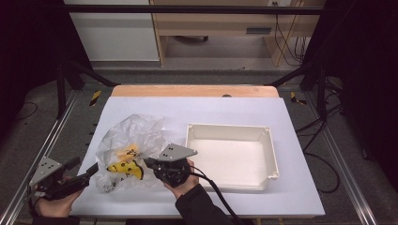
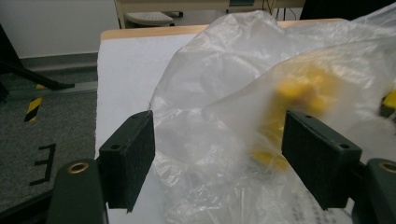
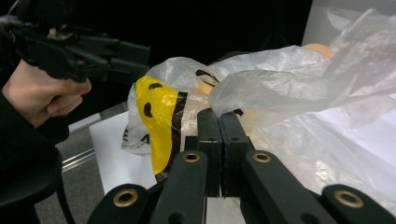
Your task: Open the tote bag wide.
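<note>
Right gripper: jaws pressed together, pinching the clear plastic bag.
Left gripper: gaping wide at the bag's left edge, gripping nothing.

Plastic bag: thin translucent film, crinkled, faint sheen on the folds; yellow-and-black printed packet inside looks glossy. Tray: white rigid plastic, smooth, matt. Table cover: white, matt, sheet-like; wooden edge at far side, light, smooth. Left gripper jaws: black matt plastic, finely textured pads, brass-coloured metal inserts. Right gripper: same black matt finish. Floor: grey, rough carpet.
</note>
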The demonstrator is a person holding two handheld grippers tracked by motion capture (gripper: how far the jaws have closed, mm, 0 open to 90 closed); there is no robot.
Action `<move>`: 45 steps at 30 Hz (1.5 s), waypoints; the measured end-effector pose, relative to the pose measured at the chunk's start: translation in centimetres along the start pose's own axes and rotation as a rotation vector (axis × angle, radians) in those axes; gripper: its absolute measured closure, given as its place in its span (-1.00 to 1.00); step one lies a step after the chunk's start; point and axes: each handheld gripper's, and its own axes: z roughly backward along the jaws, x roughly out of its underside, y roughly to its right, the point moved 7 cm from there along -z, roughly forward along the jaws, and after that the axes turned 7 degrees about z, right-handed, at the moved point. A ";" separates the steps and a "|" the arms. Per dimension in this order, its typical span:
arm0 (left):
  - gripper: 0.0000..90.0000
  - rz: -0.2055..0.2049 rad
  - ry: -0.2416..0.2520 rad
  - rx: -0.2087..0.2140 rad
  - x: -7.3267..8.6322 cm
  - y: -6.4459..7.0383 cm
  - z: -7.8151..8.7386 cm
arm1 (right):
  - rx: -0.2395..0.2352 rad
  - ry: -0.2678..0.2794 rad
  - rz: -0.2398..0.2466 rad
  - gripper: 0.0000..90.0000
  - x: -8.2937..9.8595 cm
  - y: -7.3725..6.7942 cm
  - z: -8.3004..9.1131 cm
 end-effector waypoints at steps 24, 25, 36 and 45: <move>-0.37 -0.032 0.008 0.127 -2.2 4.4 0.8 | -0.056 -0.033 0.029 0.98 0.8 -1.8 -1.5; -0.35 -0.032 0.008 0.127 -2.2 4.4 0.8 | -0.056 -0.033 0.029 0.98 0.8 -1.8 -1.6; 0.16 -0.078 -0.121 0.166 -0.3 6.0 -1.3 | -0.055 -0.029 0.029 0.98 0.8 -2.0 -1.9; 0.98 -0.075 -0.172 0.192 0.5 5.9 -1.7 | -0.066 -0.032 0.030 0.97 0.9 -2.3 -2.1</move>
